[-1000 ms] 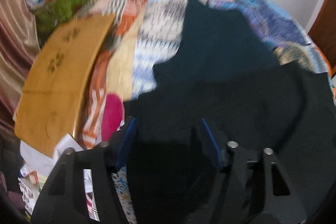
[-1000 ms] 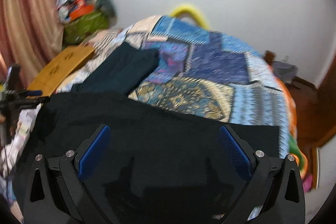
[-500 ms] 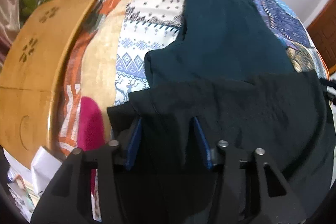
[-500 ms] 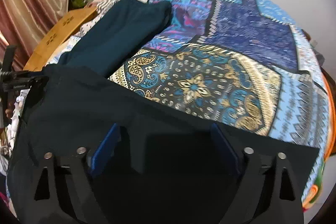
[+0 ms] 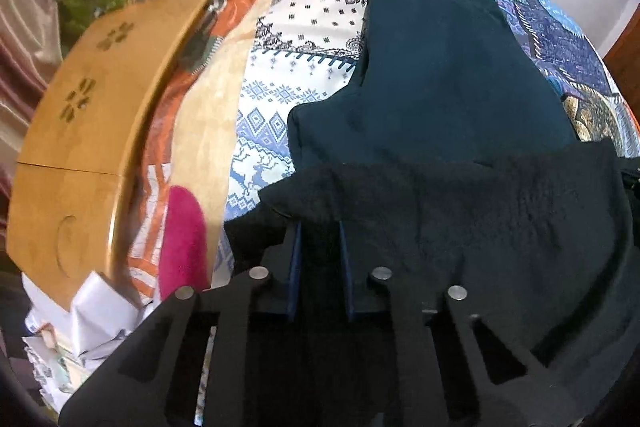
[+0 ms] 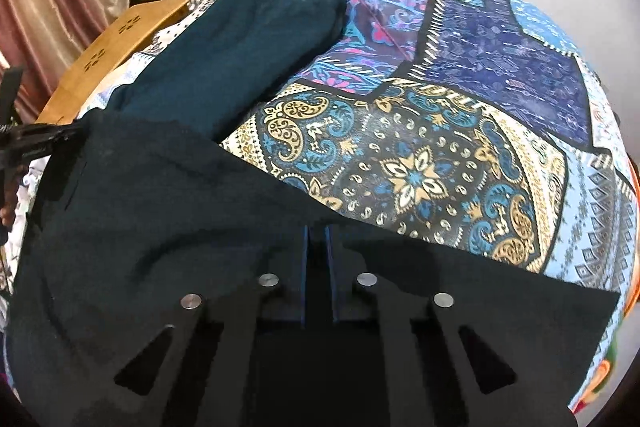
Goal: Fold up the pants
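Pants (image 5: 440, 99) are spread on the bed (image 6: 460, 155), the near edge folded over towards the cameras. That edge is pinched between the narrowed left fingers (image 5: 295, 263) and, further along, between the nearly closed right fingers (image 6: 305, 267).

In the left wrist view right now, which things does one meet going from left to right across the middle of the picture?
wooden board → pink cloth → patterned bedspread → dark pants. Lower down, the left gripper is closed on the pants' near edge.
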A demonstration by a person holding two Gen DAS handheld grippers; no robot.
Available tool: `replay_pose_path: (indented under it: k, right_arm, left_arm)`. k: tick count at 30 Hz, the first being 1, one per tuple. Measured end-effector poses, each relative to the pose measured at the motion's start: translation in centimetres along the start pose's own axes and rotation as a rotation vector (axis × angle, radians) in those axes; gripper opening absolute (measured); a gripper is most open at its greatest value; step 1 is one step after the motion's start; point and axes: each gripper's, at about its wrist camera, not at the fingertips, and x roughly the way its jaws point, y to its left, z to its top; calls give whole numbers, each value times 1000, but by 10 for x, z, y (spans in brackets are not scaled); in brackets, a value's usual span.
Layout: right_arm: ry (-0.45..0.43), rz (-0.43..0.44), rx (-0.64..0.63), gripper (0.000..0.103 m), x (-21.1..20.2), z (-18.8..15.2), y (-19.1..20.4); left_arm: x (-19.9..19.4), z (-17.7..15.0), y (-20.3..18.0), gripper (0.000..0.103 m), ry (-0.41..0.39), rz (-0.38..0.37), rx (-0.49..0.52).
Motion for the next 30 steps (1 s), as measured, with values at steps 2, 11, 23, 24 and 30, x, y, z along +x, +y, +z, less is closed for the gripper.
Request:
replay_pose_path:
  k: [2,11,23,24,30]
  right_arm:
    - [-15,-17,5,4,-8,-4,1]
    - [-175,-11,72,1,-93,-27,6]
    - [-141,6,80,42,-105,-39,18]
    - [-139,0,73,49,-95,-32,15]
    - [-70,-12,-8,49,-50,-6,6]
  left_arm:
    - [-12,-2,-2,15,-33,24,14]
    - [-85,-3,-4,15,-162,45,6]
    - [-127,-35,-13,15,-214,35,10]
    - [-125,-33,-13,15,-214,32,6]
    - [-98,-22,-10,14,-192,55,10]
